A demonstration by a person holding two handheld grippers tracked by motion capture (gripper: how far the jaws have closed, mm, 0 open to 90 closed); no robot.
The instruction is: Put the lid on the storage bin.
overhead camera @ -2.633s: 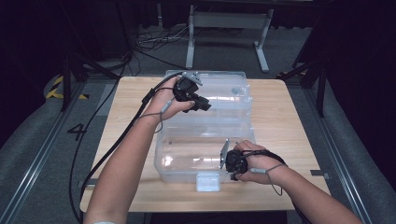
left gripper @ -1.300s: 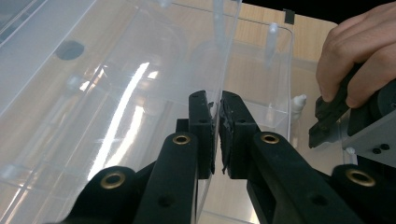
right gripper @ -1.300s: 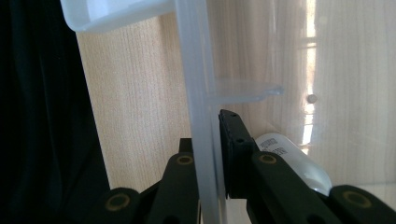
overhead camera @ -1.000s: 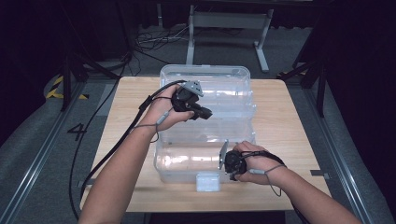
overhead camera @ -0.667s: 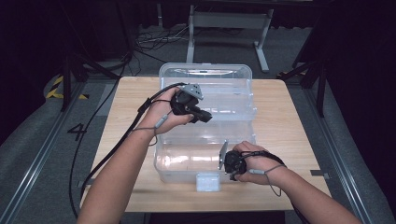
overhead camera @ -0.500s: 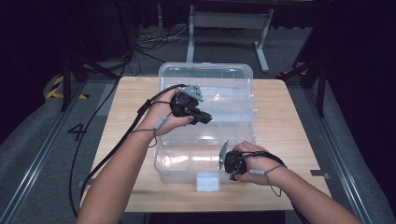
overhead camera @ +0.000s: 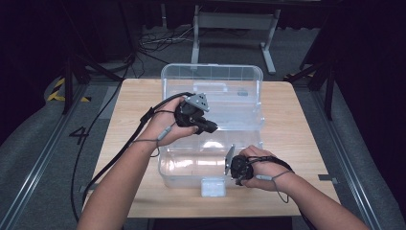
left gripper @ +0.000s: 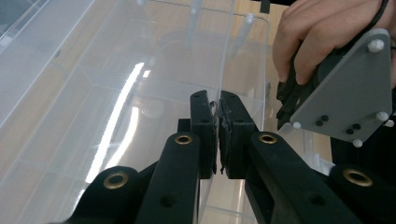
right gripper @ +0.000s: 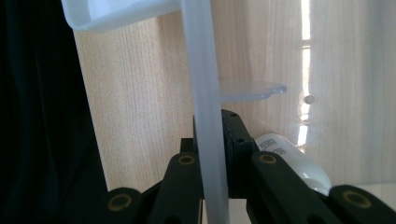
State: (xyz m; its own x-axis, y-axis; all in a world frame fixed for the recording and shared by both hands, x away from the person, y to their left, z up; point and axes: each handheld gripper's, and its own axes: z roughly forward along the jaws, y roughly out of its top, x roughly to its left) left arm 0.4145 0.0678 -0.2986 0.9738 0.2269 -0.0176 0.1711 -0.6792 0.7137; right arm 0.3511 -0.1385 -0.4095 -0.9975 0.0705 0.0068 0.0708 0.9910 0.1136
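Opening the clear plastic box (overhead camera: pixel 210 143) was the step I judged to be in hand: its lid (overhead camera: pixel 213 88) stood raised at the far side of the wooden table (overhead camera: pixel 297 129), and the body lay near me with a white latch (overhead camera: pixel 213 187) at its front edge. My left claw (overhead camera: pixel 210 127) was clenched on a thin clear edge of the lid or an inner tray, I could not tell which; in the left gripper view its pads (left gripper: pixel 205 135) pressed that sheet (left gripper: pixel 224 51) from both sides. My right claw (overhead camera: pixel 233 167) was clamped on the box's front wall (right gripper: pixel 205 93), the wall running upright between the jaws in the right gripper view, with a small white cylinder (right gripper: pixel 292 161) lying just behind it inside the box. I judged the right claw was holding the body down while the left one lifted. The next move, as I saw it, called for a steady grip on the wall and a slow, even swing of the left claw away from me, since the thin plastic could slip out of the pads or drag the whole box along the table.
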